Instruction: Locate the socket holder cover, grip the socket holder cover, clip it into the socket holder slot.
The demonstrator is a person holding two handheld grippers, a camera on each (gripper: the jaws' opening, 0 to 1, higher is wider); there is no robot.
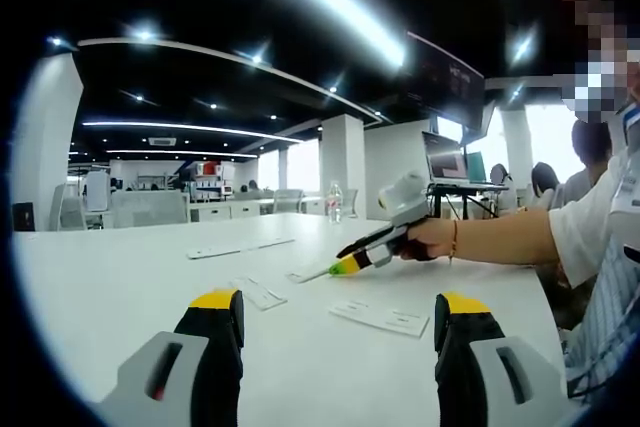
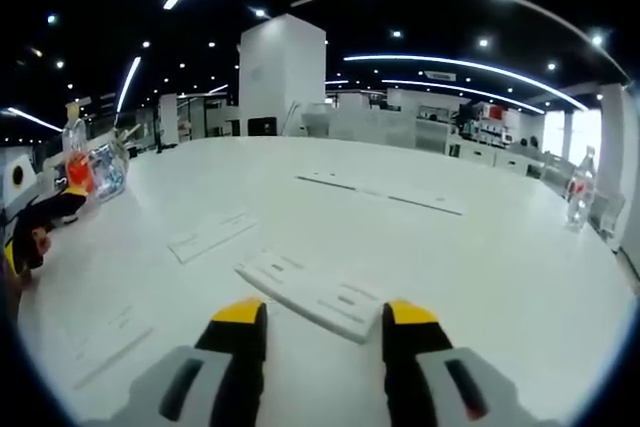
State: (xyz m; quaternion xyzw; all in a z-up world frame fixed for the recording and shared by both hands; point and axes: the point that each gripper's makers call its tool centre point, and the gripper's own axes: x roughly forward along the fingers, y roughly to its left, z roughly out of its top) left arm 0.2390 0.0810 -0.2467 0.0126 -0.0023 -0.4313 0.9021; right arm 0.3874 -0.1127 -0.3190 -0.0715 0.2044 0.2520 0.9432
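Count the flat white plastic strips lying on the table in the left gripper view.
4. One far strip at centre-left, one above the left jaw, one at the right, one at the right gripper tip. More may be hidden.

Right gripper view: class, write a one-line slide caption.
Open right gripper poised over a flat white cover on a white table.

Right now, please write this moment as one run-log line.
left hand-held gripper: open, above table | right hand-held gripper: open, approaching white cover strip | cover: flat, not gripped
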